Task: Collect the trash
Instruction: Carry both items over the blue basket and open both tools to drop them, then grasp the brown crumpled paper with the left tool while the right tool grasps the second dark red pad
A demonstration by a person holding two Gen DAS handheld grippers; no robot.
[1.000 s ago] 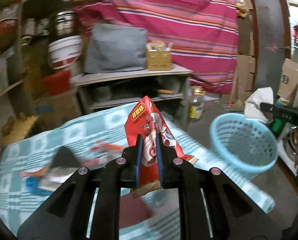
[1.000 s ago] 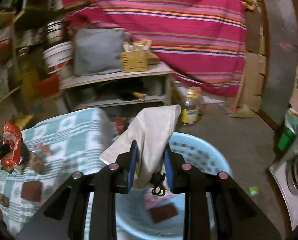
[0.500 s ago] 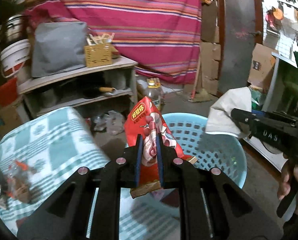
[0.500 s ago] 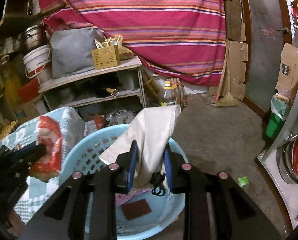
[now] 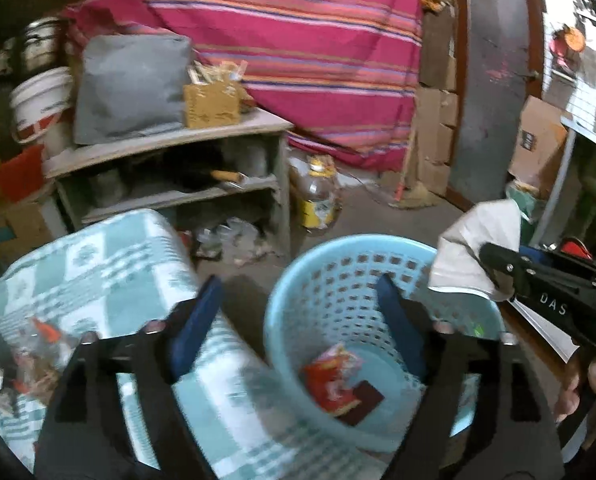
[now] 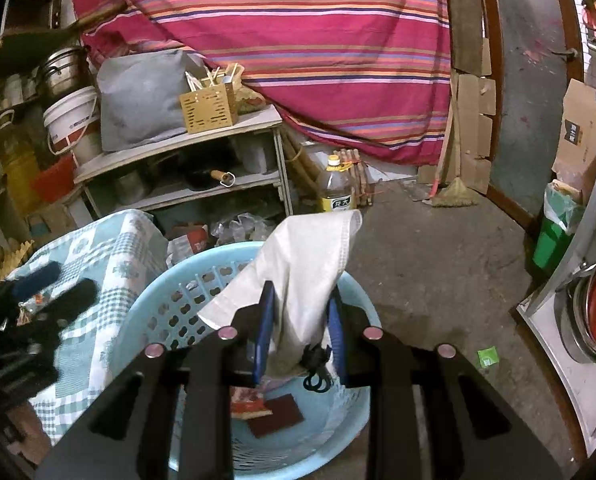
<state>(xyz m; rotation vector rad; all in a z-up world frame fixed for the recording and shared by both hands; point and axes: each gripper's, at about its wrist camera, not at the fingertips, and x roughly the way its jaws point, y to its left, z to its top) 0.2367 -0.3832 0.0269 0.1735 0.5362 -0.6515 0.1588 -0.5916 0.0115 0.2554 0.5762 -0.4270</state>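
Over the blue basket, left wrist view: left hand-held gripper had its jaws opening, wide apart, nothing between them. Red snack wrapper lay on the basket floor, touching a dark brown square. Checked cloth on the counter sat just left of the basket, with more scraps on it at the far left, blurred. Right hand-held gripper came in from the right edge, pinching a white cloth at the basket rim.

Right wrist view: right hand-held gripper was narrow, clamped on the white cloth, which stood up above the pads and drooped left. Basket was directly below; wrapper and brown square showed at its bottom. Left hand-held gripper was blurred at the left edge.

Judgement: the step in hand is the right-side drop. Do it well by getting the cloth's drooping tail inside the rim before opening, so it doesn't drape over the edge. Left one looks free to go for the counter scraps.
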